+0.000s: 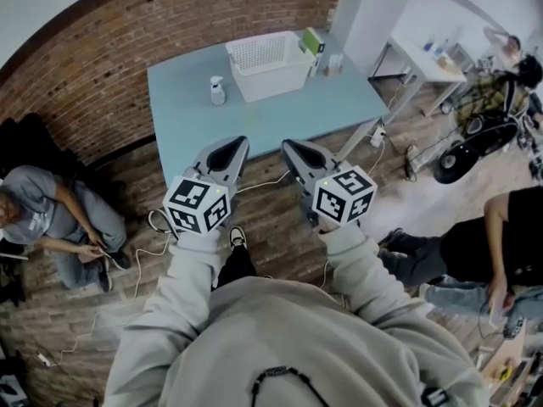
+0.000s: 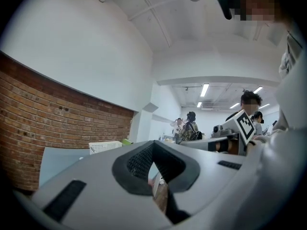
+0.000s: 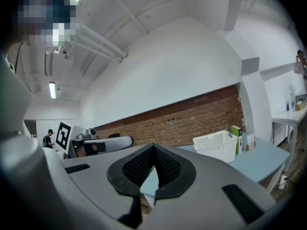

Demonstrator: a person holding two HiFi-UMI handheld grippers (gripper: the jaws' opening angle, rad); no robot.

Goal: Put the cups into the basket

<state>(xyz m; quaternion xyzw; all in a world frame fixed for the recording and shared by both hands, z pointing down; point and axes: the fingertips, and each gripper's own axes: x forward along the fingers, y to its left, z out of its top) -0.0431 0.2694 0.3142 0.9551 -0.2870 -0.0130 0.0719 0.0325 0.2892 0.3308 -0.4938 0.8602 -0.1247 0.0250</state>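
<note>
A white lattice basket (image 1: 273, 81) stands at the far side of the light-blue table (image 1: 187, 121); it also shows in the left gripper view (image 2: 104, 146) and in the right gripper view (image 3: 217, 145). I cannot make out any cup. My left gripper (image 1: 240, 142) and right gripper (image 1: 288, 146) hang side by side over the brick floor, short of the table's near edge, tips pointing at it. Both are shut with nothing between the jaws, as the left gripper (image 2: 153, 143) and right gripper (image 3: 153, 146) show in their own views.
A small white spray bottle (image 1: 218, 90) stands left of the basket, a green box (image 1: 312, 41) at its right. A person (image 1: 51, 219) sits on the floor at left, another person (image 1: 501, 244) at right. Cables (image 1: 153, 227) trail over the floor. A white table (image 1: 424, 58) is at the back right.
</note>
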